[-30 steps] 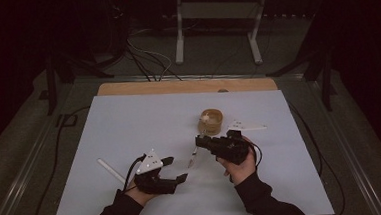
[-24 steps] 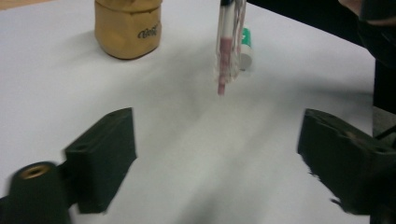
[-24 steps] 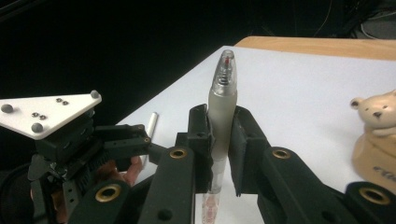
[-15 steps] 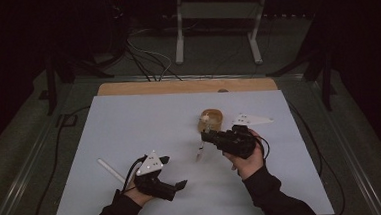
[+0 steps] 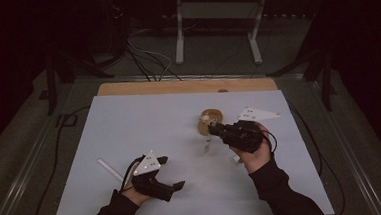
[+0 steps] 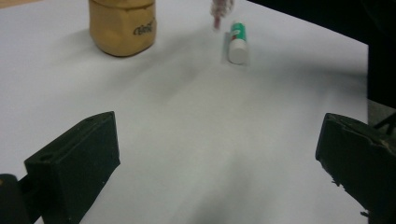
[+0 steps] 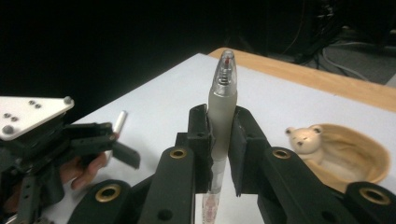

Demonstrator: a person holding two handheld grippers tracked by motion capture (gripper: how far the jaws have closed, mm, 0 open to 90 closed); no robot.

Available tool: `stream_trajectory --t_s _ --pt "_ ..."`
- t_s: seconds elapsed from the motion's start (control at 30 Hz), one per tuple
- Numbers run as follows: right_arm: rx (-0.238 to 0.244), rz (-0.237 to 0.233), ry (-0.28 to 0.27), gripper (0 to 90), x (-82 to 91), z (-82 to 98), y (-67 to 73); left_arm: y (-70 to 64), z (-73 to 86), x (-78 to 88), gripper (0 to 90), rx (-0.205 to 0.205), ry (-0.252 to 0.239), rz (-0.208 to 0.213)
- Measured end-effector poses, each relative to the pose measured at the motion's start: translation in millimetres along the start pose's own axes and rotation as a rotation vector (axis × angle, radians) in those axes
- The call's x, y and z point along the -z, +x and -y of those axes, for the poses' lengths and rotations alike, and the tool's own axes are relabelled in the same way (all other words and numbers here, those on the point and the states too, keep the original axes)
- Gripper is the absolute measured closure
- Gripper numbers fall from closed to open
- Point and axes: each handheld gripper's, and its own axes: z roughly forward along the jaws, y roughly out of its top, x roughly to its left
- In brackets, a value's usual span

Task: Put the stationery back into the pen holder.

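Right claw (image 7: 219, 154) pinches pen (image 7: 221, 112) crosswise, tip end angled toward the table.

Black claws (image 5: 163, 173), brass screws, dark sleeves (image 5: 284, 194)

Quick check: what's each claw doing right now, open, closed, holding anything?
Left claw: open, nothing between its jaws; they have just been opening.
Right claw: closed on a pen, held upright between the jaws.
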Motion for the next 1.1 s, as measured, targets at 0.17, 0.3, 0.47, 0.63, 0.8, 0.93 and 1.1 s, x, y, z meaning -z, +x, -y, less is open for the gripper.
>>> stream_trajectory --t_s 0.17,0.3,0.47,0.63,0.8,0.93,1.1 --pt "0.02 0.022 -0.01 80.3 4.3 -5.4 -3.3 0.2 1.6 0.6 0.2 0.0 0.0 0.006" --pt "0.03 0.039 -0.021 80.4 7.9 -9.5 -6.5 1.2 1.6 1.7 0.2 0.002 -0.004 0.006" --pt "0.042 0.063 -0.032 80.3 13.2 -15.4 -11.3 1.0 1.9 1.0 0.2 0.0 -0.003 0.008" --pt "0.054 0.091 -0.041 80.3 16.6 -20.9 -16.0 0.6 2.5 -0.1 0.2 0.001 -0.002 0.012" --pt "0.059 0.117 -0.059 80.3 19.1 -27.7 -21.8 1.2 2.4 0.1 0.3 0.003 -0.014 0.01" --pt "0.058 0.138 -0.072 80.3 20.1 -33.7 -27.3 1.8 2.5 0.4 0.3 0.005 -0.015 0.012" --pt "0.055 0.163 -0.081 80.3 19.3 -39.9 -34.9 2.0 2.5 0.4 0.3 0.008 -0.017 0.012"
